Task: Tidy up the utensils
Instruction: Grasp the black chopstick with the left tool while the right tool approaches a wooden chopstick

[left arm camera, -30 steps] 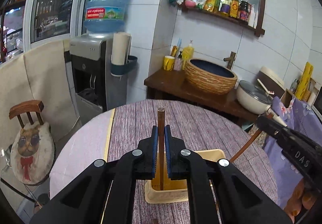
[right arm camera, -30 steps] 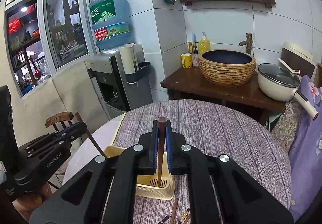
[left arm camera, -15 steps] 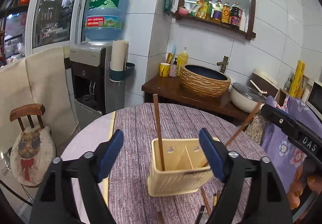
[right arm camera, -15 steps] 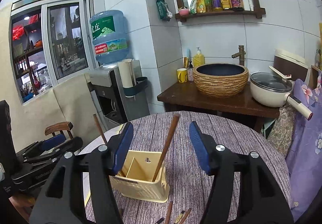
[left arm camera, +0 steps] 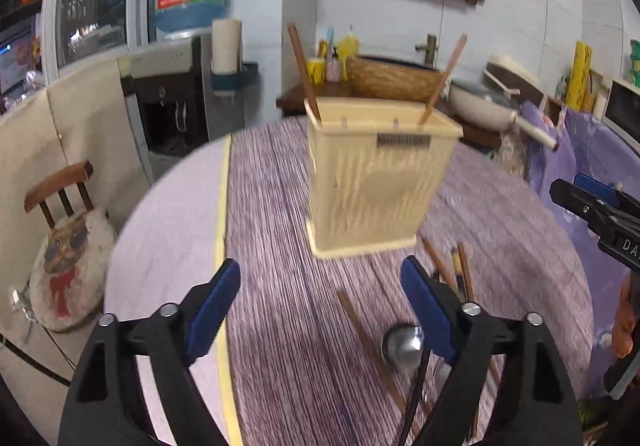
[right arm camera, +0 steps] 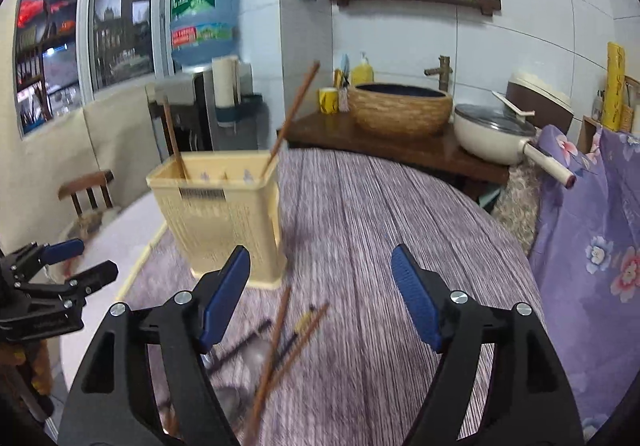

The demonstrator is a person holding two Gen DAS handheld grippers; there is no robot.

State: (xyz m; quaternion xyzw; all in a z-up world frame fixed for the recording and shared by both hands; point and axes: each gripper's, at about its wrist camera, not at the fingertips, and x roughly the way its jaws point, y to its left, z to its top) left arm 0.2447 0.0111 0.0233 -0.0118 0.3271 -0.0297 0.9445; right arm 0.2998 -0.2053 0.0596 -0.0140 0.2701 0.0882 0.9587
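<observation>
A cream slotted utensil holder (left arm camera: 380, 181) (right arm camera: 224, 221) stands on the purple striped round table (left arm camera: 280, 230). One brown chopstick (left arm camera: 304, 69) leans in its left end and another brown chopstick (left arm camera: 444, 77) in its right end. Loose chopsticks (left arm camera: 376, 342) (right arm camera: 276, 346) and a metal spoon (left arm camera: 402, 346) lie on the table in front of the holder. My left gripper (left arm camera: 320, 286) hangs low over them, its jaws closing a little with nothing between them. My right gripper (right arm camera: 320, 274) is opening, also with nothing between its jaws.
A water dispenser (right arm camera: 200, 45) and a chair with a cat cushion (left arm camera: 68, 254) stand at the left. Behind the table is a wooden counter with a woven basin (right arm camera: 400, 109) and a white pan (right arm camera: 496, 133). Purple floral cloth (right arm camera: 592, 246) hangs at the right.
Both grippers have opened and let go of their chopsticks, which now stand in the holder. Both have drawn back and sunk toward the loose utensils on the table.
</observation>
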